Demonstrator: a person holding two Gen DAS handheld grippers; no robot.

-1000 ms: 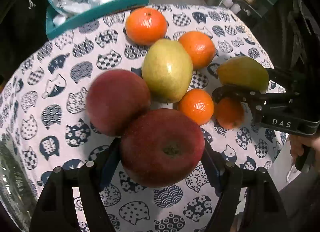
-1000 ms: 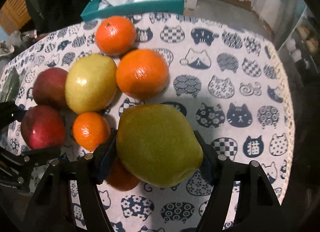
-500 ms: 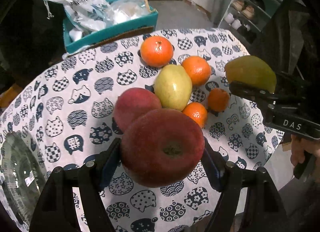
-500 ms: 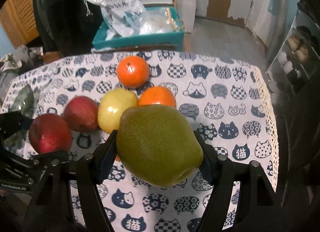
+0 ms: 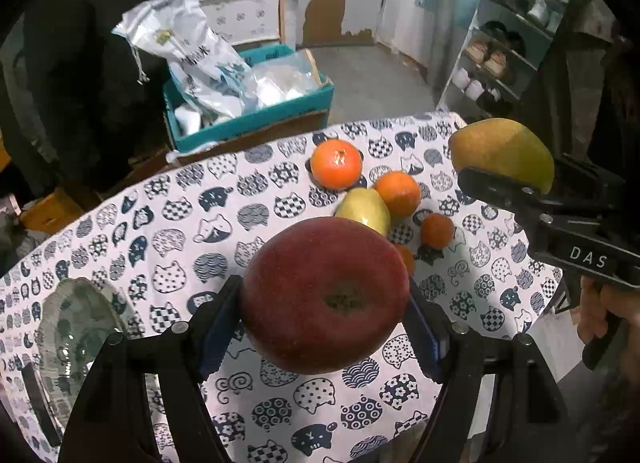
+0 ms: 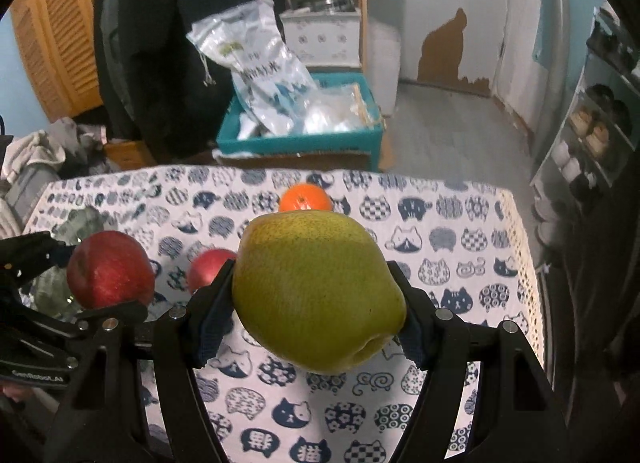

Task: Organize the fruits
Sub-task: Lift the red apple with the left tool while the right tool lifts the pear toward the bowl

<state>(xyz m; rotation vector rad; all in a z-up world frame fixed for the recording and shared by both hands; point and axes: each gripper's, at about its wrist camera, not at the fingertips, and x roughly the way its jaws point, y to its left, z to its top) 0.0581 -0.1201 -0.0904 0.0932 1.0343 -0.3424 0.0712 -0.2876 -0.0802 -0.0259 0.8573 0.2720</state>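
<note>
A red apple [image 5: 325, 297] is clamped in the left gripper [image 5: 325, 327] at lower centre of the left wrist view, and a green pear [image 6: 318, 289] is clamped in the right gripper [image 6: 316, 315]. Compared with a second ago, both fruits have been lifted clear of the cat-print tablecloth [image 5: 192, 223]; the remaining cluster, with its tangerine [image 5: 337, 164], now appears smaller. Carrying toward the glass plate [image 5: 76, 327] at lower left is judged next.
</note>
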